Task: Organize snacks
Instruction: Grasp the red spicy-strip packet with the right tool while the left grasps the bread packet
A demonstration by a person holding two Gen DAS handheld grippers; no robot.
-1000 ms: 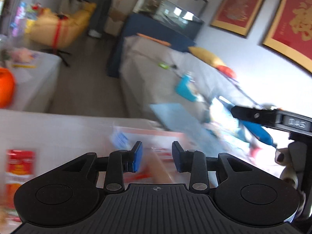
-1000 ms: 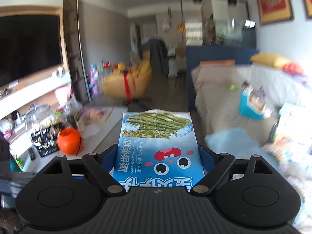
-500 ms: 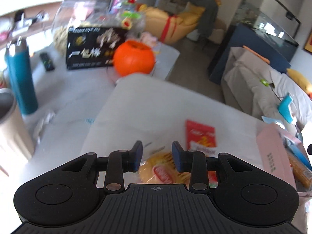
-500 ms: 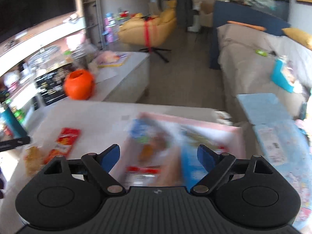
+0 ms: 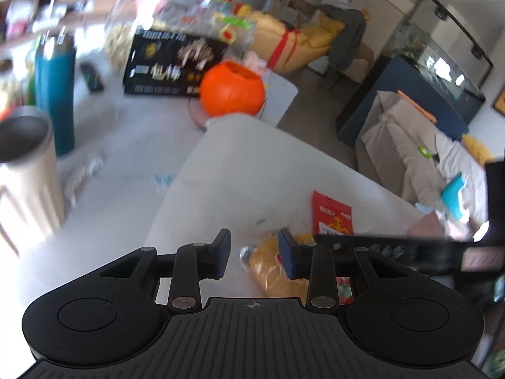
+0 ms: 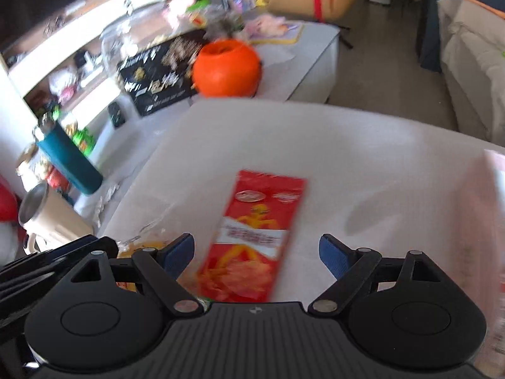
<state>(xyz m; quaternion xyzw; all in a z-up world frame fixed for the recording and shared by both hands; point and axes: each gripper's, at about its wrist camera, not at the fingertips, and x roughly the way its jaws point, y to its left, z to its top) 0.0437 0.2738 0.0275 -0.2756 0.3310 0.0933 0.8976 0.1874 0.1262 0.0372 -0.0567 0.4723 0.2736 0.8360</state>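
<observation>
Red snack packet (image 6: 256, 240) with yellow figure, yellow bag (image 5: 271, 268), orange pumpkin bucket (image 5: 232, 90), teal bottle (image 5: 55, 94).

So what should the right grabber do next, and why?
Probably lower the right gripper around the red snack packet and close. Its jaws are wide open and empty, and the packet lies flat on the white table right between them.

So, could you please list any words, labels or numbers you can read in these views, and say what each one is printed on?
None can be read for certain.
Red snack packet: logo ovals and a white text band, blurred.
Black box: large pale characters and smaller lines, too blurred to quote.
Yellow snack bag: a red label, mostly hidden behind the left gripper.
Pink box: no readable print.
</observation>
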